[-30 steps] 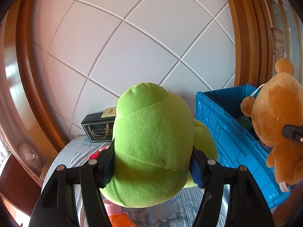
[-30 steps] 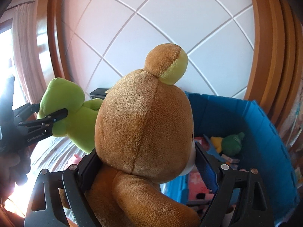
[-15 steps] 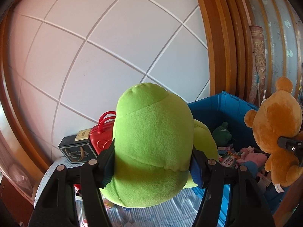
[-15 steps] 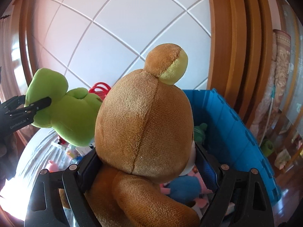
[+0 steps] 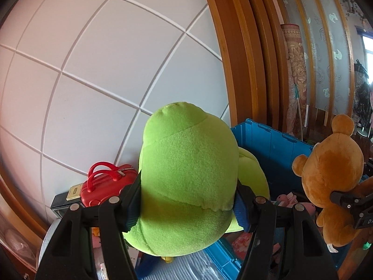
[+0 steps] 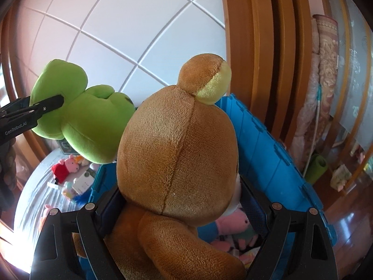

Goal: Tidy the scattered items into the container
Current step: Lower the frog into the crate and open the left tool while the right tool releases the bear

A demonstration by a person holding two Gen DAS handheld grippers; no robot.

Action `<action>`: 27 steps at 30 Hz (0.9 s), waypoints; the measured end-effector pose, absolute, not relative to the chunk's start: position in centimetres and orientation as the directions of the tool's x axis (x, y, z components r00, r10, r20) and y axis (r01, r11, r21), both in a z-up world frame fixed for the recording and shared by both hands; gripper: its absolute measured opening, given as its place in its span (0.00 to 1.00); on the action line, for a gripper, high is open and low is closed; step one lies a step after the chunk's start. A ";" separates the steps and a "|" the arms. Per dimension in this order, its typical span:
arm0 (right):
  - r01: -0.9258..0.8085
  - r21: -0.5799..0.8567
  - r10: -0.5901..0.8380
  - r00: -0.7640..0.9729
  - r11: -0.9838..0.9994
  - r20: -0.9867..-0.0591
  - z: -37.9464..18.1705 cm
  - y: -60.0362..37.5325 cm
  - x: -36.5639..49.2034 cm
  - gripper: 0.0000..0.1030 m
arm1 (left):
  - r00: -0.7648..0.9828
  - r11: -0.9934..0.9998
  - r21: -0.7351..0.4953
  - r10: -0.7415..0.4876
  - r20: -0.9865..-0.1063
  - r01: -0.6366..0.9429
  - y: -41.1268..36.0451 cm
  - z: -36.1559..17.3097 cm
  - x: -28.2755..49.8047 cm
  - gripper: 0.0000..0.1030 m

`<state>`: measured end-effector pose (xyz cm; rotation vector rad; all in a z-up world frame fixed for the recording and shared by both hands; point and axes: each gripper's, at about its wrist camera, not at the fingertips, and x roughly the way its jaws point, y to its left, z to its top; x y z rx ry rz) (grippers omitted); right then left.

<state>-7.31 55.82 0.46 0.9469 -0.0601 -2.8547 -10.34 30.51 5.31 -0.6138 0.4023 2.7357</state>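
Note:
My left gripper (image 5: 187, 207) is shut on a fat green plush toy (image 5: 188, 177), which fills the middle of the left wrist view and hangs over the near left corner of the blue plastic bin (image 5: 275, 149). My right gripper (image 6: 181, 205) is shut on a brown teddy bear (image 6: 179, 154), held by its sides above the open bin (image 6: 263, 154). Each view shows the other hand's load: the bear (image 5: 333, 182) at the right, the green plush (image 6: 93, 126) at the left. Pink plush toys (image 6: 235, 221) lie inside the bin.
A red toy suitcase (image 5: 107, 182) and a black box (image 5: 63, 203) stand against the white panelled wall. Small toys, among them a pig plush (image 6: 65, 168) and a white box (image 6: 84, 182), lie on the striped bed left of the bin. A rolled rug (image 5: 296, 74) leans behind the bin.
Both grippers have swung right with their plush toys. The bin has slid from the right edge to under the bear, and the red suitcase has come into view.

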 end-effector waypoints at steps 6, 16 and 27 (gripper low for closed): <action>0.070 0.106 -0.120 -0.785 -0.992 -0.608 -0.6 58.6 -8.9 0.88 | -0.848 -0.895 0.219 0.255 -0.464 -0.388 33.6 5.1 -12.4 0.62; 0.049 0.114 -0.111 -0.768 -0.992 -0.630 -2.0 60.6 -12.1 0.88 | -0.832 -0.878 0.219 0.285 -0.475 -0.426 37.2 4.8 -15.8 0.62; 0.032 0.088 -0.080 -0.787 -0.996 -0.612 -2.3 60.5 -14.4 1.00 | -0.822 -0.900 0.179 0.262 -0.506 -0.397 36.7 4.3 -18.5 0.89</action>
